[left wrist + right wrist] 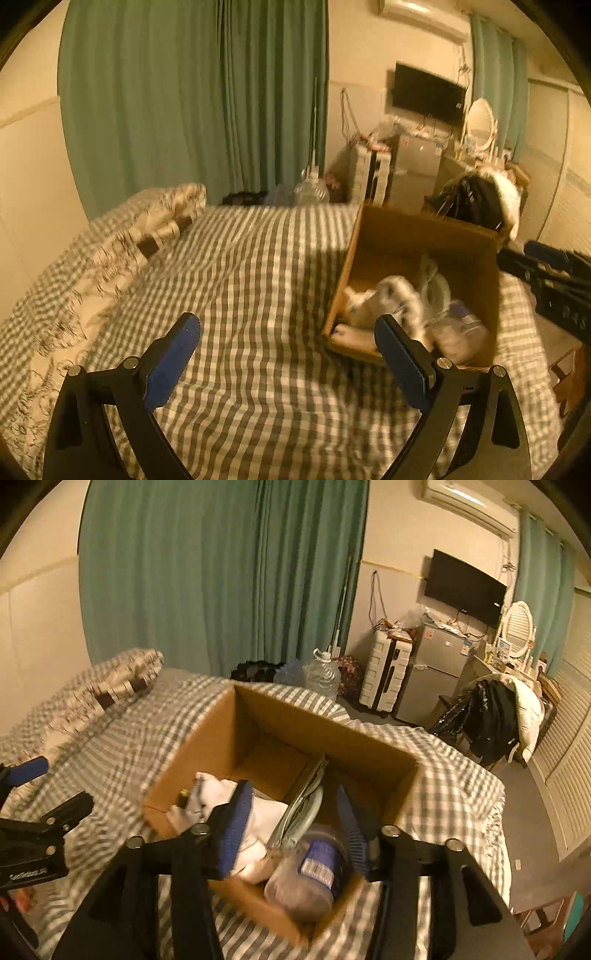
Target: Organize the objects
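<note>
No writing can be read for sure: the white lettering on the left gripper (33,834), the striped label on the jar (320,864) in the cardboard box (258,716) and the stickers on the fridge (439,657) are all too blurred.

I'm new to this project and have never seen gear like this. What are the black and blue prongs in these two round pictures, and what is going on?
A person holds one two-finger tool in each hand; the prongs are its tongs. Each round picture comes from a fisheye camera on one tool, looking along its fingers. The left view shows the left tongs, open and holding nothing, over a checked bedsheet. The right view shows the right tongs, open above a cardboard box on the bed. Inside lie white cloth, a grey roll with a blue label and a greyish folded item I cannot identify. Nothing appears gripped.
</note>
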Demonstrator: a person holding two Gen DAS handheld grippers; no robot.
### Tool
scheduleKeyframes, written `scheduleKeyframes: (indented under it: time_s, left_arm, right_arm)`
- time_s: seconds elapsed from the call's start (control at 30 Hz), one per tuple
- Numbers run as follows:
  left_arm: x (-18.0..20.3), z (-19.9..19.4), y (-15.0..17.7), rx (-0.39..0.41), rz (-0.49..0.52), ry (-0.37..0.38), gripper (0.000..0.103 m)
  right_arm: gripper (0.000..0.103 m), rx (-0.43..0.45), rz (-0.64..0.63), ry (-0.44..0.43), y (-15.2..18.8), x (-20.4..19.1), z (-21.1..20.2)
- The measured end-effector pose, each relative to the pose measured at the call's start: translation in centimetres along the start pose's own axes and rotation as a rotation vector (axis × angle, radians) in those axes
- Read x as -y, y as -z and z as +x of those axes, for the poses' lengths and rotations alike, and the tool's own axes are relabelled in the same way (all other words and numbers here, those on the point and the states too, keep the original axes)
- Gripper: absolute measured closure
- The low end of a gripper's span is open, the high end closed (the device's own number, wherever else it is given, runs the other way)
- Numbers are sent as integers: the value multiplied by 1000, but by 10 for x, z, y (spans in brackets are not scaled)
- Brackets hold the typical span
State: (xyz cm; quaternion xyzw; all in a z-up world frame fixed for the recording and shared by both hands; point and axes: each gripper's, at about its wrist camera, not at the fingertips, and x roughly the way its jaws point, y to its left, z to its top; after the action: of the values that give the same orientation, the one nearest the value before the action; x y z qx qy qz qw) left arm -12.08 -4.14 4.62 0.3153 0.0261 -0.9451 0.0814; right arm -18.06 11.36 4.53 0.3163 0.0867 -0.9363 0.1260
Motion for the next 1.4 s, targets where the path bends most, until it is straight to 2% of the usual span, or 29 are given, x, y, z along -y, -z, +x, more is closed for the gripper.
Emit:
scheduleKeyframes:
  time_s: [0.1,0.37,0.57,0.67,0.83,0.93,1.03,1.1,1.23,1.4]
  left_arm:
    - [3,-38,-13,60,0,14,0]
    - [6,-124,-27,207,3,56,0]
    - [6,-156,-17,256,4,87,0]
    - [11,-158,-7,253,7,100,0]
    - [18,-143,12,251,6,90,0]
    - [21,-125,32,265,3,53,0]
    - [24,-100,53,242,3,51,0]
    - [28,-83,64,207,30,61,0]
    - [33,-63,76,155,57,52,0]
    - [25,-55,80,128,21,43,0]
  right_arm:
    - [39,35,37,14,-3,2,-47]
    - [17,120,140,48,-1,6,-162]
    - [1,159,193,81,20,4,-217]
    - [0,186,197,97,34,-2,-232]
    - [0,215,185,142,49,-14,-231]
    - [0,242,198,157,63,-14,-215]
    - [0,276,185,234,83,-12,-189]
    - [0,253,171,286,92,-11,-166]
    - [0,189,196,219,101,-6,-136]
    - [0,164,210,222,106,-2,-124]
